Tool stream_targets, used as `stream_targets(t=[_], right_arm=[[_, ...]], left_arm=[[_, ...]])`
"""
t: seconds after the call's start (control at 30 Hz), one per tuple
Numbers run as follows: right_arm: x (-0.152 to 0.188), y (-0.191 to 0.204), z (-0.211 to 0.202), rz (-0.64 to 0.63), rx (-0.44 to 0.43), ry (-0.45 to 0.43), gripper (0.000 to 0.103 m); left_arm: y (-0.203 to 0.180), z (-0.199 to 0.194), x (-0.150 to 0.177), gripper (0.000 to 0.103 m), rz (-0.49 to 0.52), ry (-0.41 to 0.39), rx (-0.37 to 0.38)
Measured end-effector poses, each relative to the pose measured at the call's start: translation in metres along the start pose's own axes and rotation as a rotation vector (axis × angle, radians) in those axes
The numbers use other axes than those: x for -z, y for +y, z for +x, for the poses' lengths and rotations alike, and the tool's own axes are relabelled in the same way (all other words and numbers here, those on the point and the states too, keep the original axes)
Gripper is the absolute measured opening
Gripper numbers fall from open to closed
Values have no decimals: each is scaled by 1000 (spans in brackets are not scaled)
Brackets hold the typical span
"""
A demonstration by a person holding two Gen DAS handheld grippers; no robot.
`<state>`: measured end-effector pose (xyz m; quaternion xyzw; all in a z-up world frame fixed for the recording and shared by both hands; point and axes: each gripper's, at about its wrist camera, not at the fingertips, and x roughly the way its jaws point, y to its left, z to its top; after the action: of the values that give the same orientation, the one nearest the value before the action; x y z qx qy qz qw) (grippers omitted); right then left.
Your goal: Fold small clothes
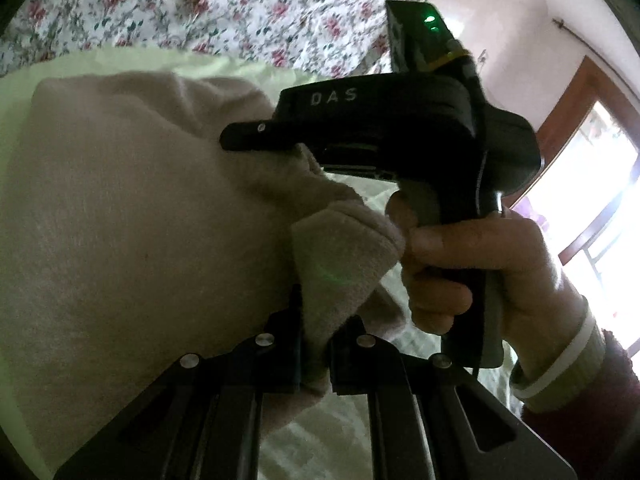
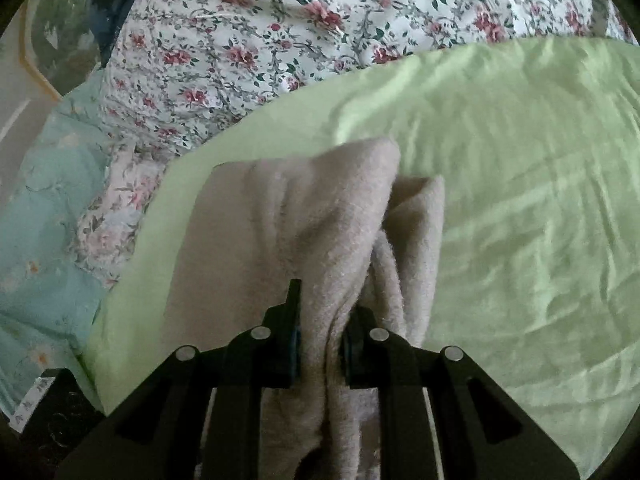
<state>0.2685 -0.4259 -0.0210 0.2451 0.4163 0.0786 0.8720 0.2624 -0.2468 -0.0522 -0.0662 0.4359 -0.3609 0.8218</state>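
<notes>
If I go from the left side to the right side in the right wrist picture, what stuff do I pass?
Pale blue quilt → flowery white bedspread → beige fleece garment, pinched in the right gripper → light green sheet.

Parts of the cloth, the claws and the bed are hidden or cut off.

In the left wrist view, the beige cloth [image 1: 120, 220] is cut off at the left edge, and its tip is hidden between the fingers of the left claw [image 1: 316, 344]. The front of the right claw [image 1: 248, 136] is pressed into the cloth, so its tips cannot be seen. The window [image 1: 600, 184] is washed out by light. In the right wrist view, the cloth's lower end is hidden under the right claw, and the green sheet [image 2: 520, 200] is blurred.
</notes>
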Motion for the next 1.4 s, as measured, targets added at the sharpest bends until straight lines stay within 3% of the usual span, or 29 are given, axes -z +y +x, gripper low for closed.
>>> stream_targets(t=[0.13, 0.23, 0.3, 0.33, 0.4, 0.47, 0.6, 0.83, 1.13, 1.17, 1.2, 1.3, 1.4], right_arm=[[3, -1, 4, -24, 30, 0, 23], [7, -1, -3, -19, 52, -16, 30], [12, -1, -13, -13, 80, -39, 34], [14, -1, -19, -9, 84, -50, 36], [20, -3, -35, 8, 82, -79, 56], [25, -6, -47, 26, 82, -102, 64], [33, -16, -59, 75, 46, -101, 70], [32, -25, -39, 153, -2, -56, 72], [25, -34, 9, 174, -36, 51, 74], [25, -34, 11, 170, -40, 54, 66], [25, -33, 14, 167, -51, 69, 50], [29, -26, 14, 160, -46, 75, 37], [32, -9, 6, 141, -44, 49, 33]], left_arm=[[9, 1, 0, 15, -37, 23, 22], [12, -12, 4, 35, -57, 35, 46], [10, -27, 10, 62, -61, 29, 50], [11, -39, 13, 64, -61, 17, 50], [12, -58, 16, 74, -58, -2, 51], [21, -78, 19, 85, -73, -24, 31], [57, -101, 13, 87, -170, -50, 9], [114, -96, -1, 87, -320, -38, -2], [166, -34, -19, 89, -468, 27, 126], [167, -31, -21, 88, -465, 13, 130], [165, -31, -23, 85, -455, 4, 123], [158, -33, -27, 67, -405, -11, 91], [152, -49, -25, 53, -370, -32, 89]])
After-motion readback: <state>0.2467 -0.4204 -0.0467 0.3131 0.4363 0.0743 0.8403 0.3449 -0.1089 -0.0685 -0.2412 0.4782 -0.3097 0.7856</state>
